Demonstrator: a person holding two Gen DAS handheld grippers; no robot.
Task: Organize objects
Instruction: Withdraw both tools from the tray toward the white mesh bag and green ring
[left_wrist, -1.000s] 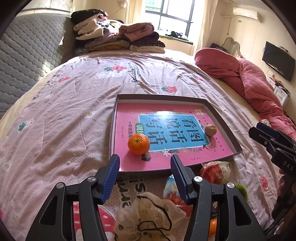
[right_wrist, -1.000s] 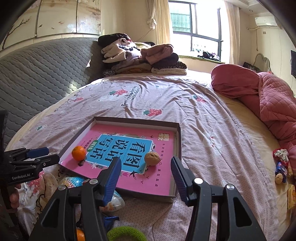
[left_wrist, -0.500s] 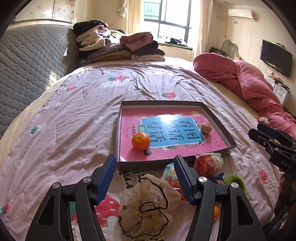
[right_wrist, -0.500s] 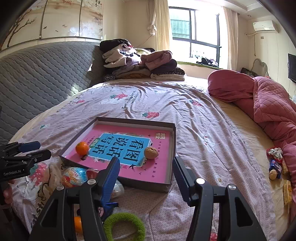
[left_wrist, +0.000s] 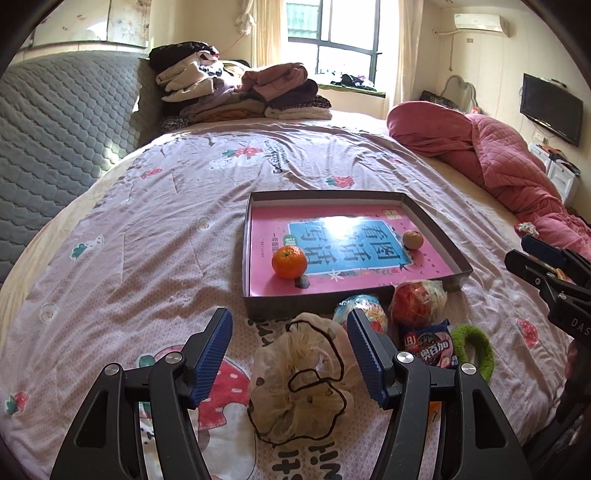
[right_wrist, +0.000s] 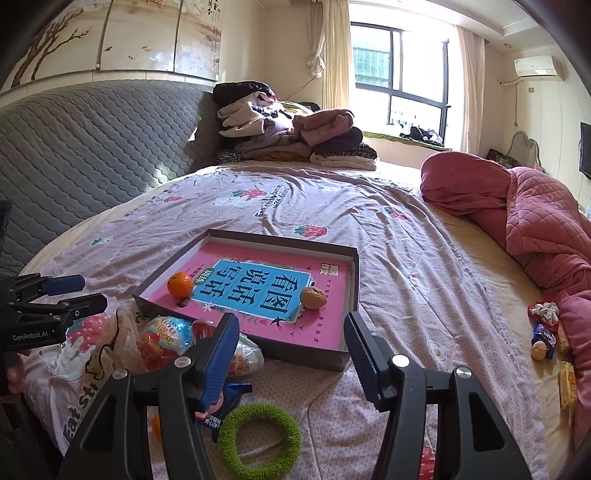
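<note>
A shallow grey box tray (left_wrist: 317, 304) lies on the bed with a pink book in it. On the book rest an orange (left_wrist: 289, 262) and a walnut (left_wrist: 412, 239). In front of the tray lie a beige scrunchie (left_wrist: 303, 376), snack packets (left_wrist: 417, 302) and a green hair ring (left_wrist: 476, 350). My left gripper (left_wrist: 290, 317) hovers open above the scrunchie, touching nothing. My right gripper (right_wrist: 291, 321) is open and empty over the tray's near wall (right_wrist: 306, 354), with the green ring (right_wrist: 258, 439) below it. Orange (right_wrist: 180, 284) and walnut (right_wrist: 313, 297) show there too.
Folded clothes (left_wrist: 240, 92) are stacked at the bed's far end by the grey quilted headboard (left_wrist: 55, 129). A red quilt (left_wrist: 498, 158) is bunched along the right side. A few small snacks and a hair tie (right_wrist: 543, 332) lie near it.
Both grippers have drawn back from the tray, so more of the heap in front of it shows. The left jaws stand a little wider than one second ago.
</note>
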